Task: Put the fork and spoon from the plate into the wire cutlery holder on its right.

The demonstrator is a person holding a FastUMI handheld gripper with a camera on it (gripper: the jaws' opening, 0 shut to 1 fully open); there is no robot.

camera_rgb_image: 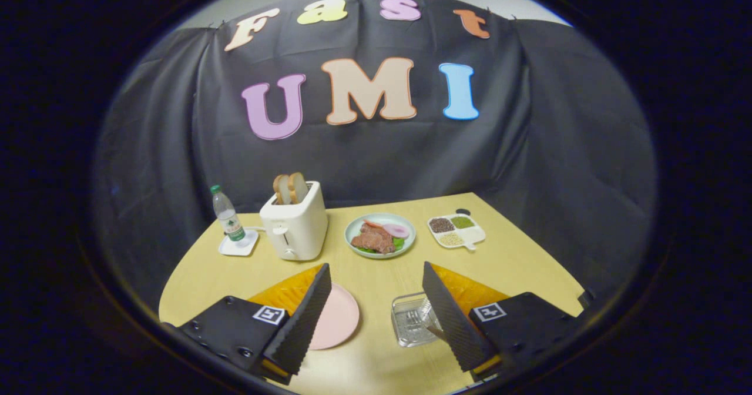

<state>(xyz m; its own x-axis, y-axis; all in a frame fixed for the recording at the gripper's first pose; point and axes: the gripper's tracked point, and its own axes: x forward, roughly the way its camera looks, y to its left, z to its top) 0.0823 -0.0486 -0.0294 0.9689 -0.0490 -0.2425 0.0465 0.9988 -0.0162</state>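
Note:
A pink plate [341, 320] lies on the yellow table [376, 348], its left part hidden behind my left finger; the part that shows is bare. To its right sits the wire cutlery holder [408, 323], half covered by my right finger. Shiny metal cutlery [425, 313] appears to lie inside it, but I cannot tell fork from spoon. My gripper [376, 265] is open above the table, with nothing between its fingers. The plate and the holder sit below the two fingers, one on each side.
Beyond the fingers stand a white toaster [294, 230] with two bread slices, a water bottle [227, 214] on a white coaster, a pale green plate of food [406, 243], and a divided dish of grains [477, 236]. The table ends at the black cloth wall.

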